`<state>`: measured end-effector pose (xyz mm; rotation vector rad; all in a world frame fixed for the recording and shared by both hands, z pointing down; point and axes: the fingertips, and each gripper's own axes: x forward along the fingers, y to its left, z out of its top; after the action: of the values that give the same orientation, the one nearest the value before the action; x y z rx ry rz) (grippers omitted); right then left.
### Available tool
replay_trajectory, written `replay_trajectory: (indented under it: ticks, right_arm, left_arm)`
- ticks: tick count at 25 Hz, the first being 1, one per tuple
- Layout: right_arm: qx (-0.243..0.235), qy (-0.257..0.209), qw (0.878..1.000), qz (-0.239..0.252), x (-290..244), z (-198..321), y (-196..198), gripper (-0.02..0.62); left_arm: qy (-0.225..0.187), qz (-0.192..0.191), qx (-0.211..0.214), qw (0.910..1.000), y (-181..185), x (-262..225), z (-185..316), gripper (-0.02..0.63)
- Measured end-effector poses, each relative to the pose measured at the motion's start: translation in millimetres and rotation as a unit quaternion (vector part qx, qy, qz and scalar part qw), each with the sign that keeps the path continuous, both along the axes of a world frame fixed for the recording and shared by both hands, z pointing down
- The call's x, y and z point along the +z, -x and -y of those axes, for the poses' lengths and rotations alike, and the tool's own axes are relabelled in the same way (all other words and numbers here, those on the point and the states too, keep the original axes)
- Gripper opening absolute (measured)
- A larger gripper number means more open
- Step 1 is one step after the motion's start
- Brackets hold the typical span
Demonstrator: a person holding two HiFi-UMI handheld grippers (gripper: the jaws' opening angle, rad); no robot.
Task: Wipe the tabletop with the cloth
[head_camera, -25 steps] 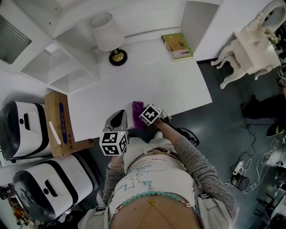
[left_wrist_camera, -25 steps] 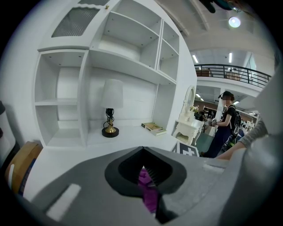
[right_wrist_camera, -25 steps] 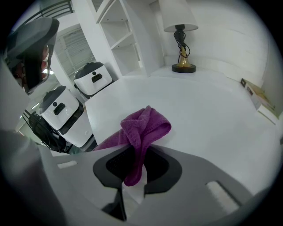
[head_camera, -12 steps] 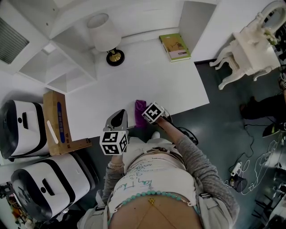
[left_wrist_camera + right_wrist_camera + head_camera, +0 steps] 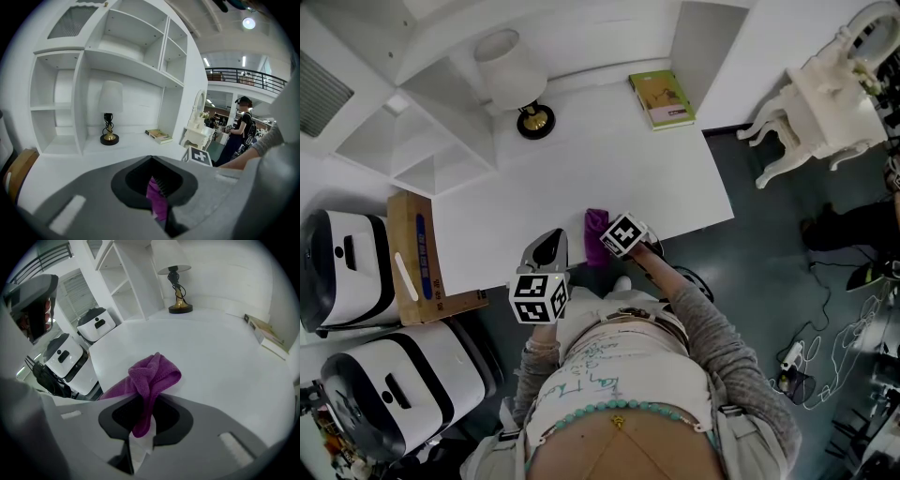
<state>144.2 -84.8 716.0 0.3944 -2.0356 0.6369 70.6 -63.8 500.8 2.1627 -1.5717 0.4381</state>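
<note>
Seen from the head, the purple cloth [image 5: 596, 228] lies bunched at the near edge of the white tabletop [image 5: 609, 169], with the right claw [image 5: 607, 246] on it and the left claw [image 5: 547, 249] just beside. In the left gripper view, that claw's jaws stand almost together. A purple strip shows in the narrow gap, but I cannot tell whether it is pinched. In the right gripper view, the jaws are clamped on the cloth, whose folded bulk rests on the tabletop ahead.
</note>
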Motion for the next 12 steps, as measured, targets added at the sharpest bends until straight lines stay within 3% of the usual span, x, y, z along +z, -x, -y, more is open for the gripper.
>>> replay_trajectory:
  ticks: [12]
  right_arm:
    - [0.004, 0.003, 1.0, -0.004, 0.2, 9.5, -26.3, 0.091]
  left_arm:
    - [0.003, 0.0, 0.005, 1.0, -14.0, 1.9, 2.5, 0.002]
